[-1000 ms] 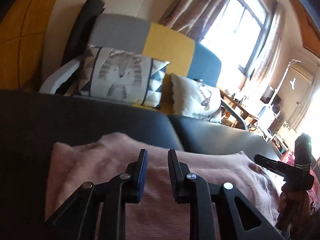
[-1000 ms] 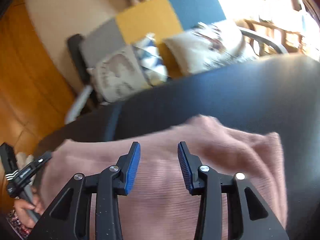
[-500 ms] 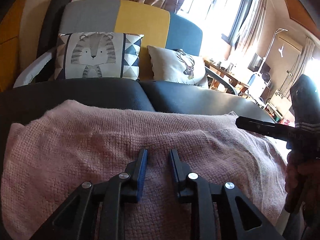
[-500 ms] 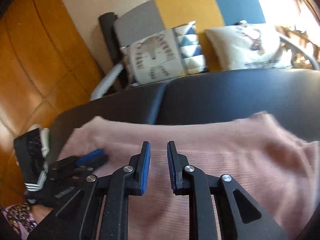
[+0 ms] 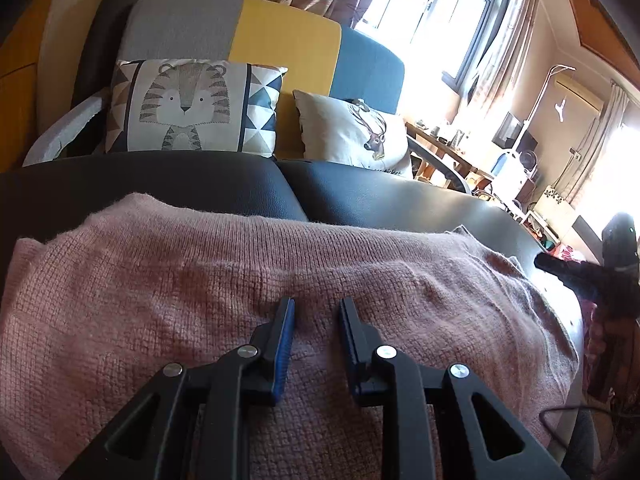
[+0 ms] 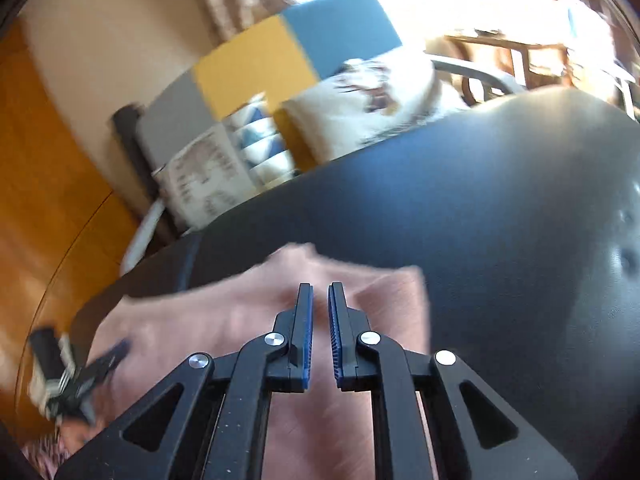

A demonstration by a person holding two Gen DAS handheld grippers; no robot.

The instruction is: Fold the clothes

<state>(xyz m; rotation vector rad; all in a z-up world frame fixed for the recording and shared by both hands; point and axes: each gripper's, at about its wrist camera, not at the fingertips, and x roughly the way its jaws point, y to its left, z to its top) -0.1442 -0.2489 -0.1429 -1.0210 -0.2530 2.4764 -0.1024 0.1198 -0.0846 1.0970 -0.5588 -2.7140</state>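
A pink knitted sweater [image 5: 240, 280] lies folded flat on a black padded surface [image 5: 192, 184]. My left gripper [image 5: 316, 308] hovers low over its near middle with the jaws a small gap apart and nothing between them. My right gripper [image 6: 321, 294] is over the sweater's right part [image 6: 384, 300] with the jaws nearly closed and empty; that view is blurred. The right gripper also shows at the right edge of the left wrist view [image 5: 576, 276], and the left one shows at the lower left of the right wrist view [image 6: 92, 372].
Behind the black surface stands a grey, yellow and blue sofa [image 5: 280, 48] with a tiger cushion [image 5: 188, 108] and a deer cushion [image 5: 356, 132]. A cluttered desk [image 5: 460, 144] and a window are at the right. The surface's right half [image 6: 520, 220] is bare.
The right gripper's jaws closed from wide apart to nearly shut, and it swung to the sweater's right end. The left gripper dropped low over the sweater and opened slightly.
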